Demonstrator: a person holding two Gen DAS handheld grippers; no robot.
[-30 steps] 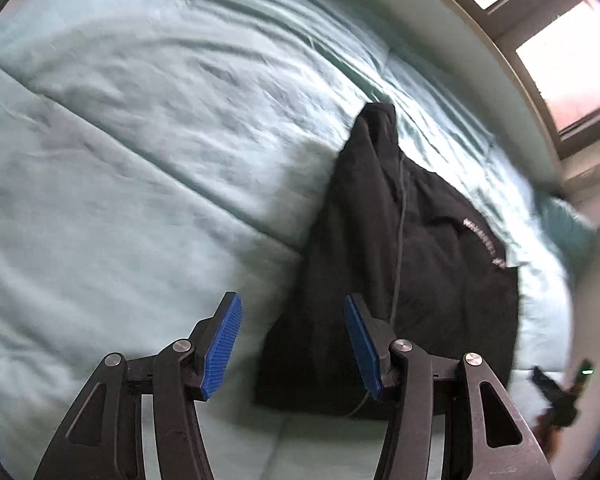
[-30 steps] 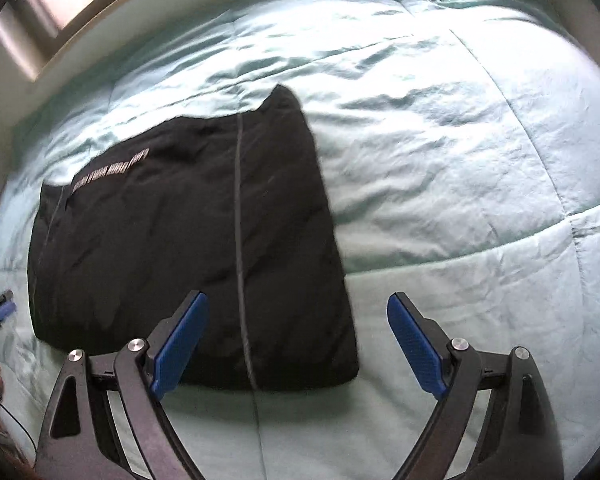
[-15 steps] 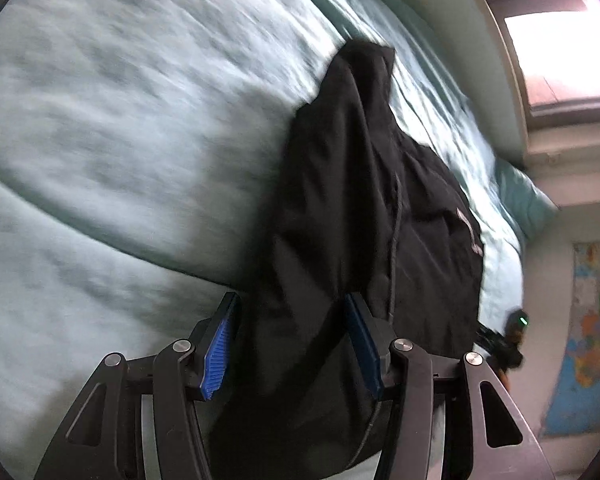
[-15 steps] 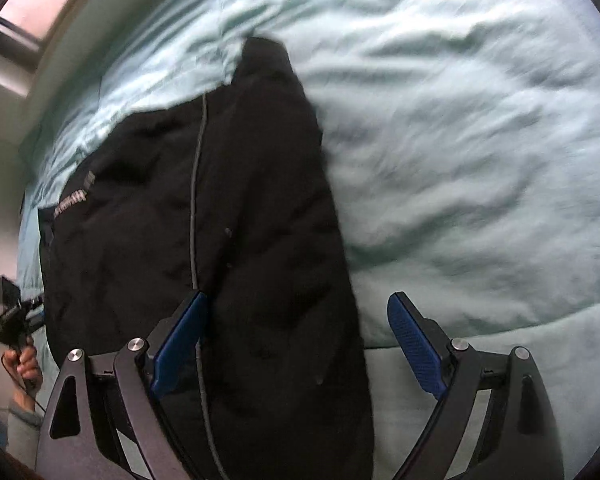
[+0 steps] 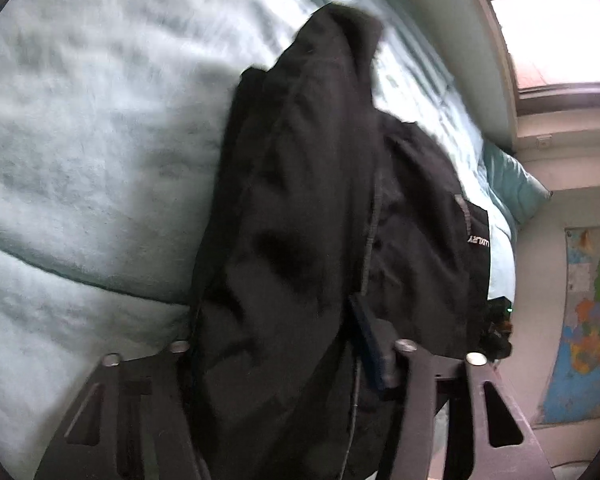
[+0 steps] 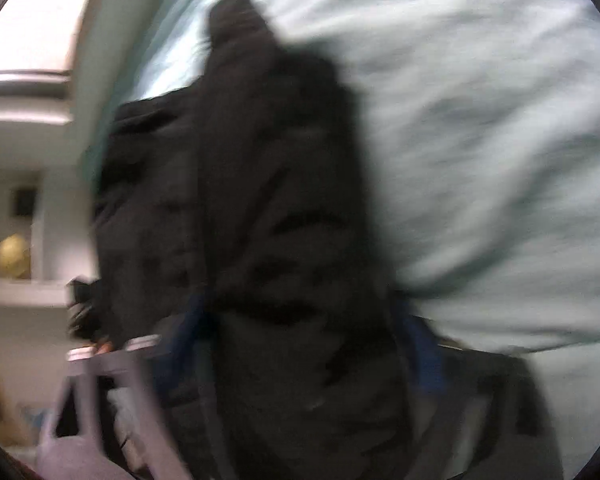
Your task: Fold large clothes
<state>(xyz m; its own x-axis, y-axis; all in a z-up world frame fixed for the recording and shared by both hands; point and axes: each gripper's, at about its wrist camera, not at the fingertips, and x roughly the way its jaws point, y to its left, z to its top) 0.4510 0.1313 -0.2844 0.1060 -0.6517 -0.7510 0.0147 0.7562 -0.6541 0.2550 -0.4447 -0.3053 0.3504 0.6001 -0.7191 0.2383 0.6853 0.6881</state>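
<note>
Left wrist view: the pale green quilt fills the left side. A second ago the black garment lay flat ahead of the fingers; half a second ago its near edge had entered the gap. Now its bunched fabric fills the space between the fingers of the left gripper and drapes over the left one, hiding its pad. The right blue pad shows pressed against the cloth. The visible frame stands as wide as before; whether the fingers actually pinch the cloth cannot be told. The garment's far end rests on the quilt. A white-lettered band sits at its right edge. A wall map now shows at far right.

Right wrist view, heavily blurred: a shelf with a yellowish round object has come into sight at left. The black garment covers the centre and the right gripper; dark blue pads flank the cloth, their spacing unreadable. The quilt lies right.
</note>
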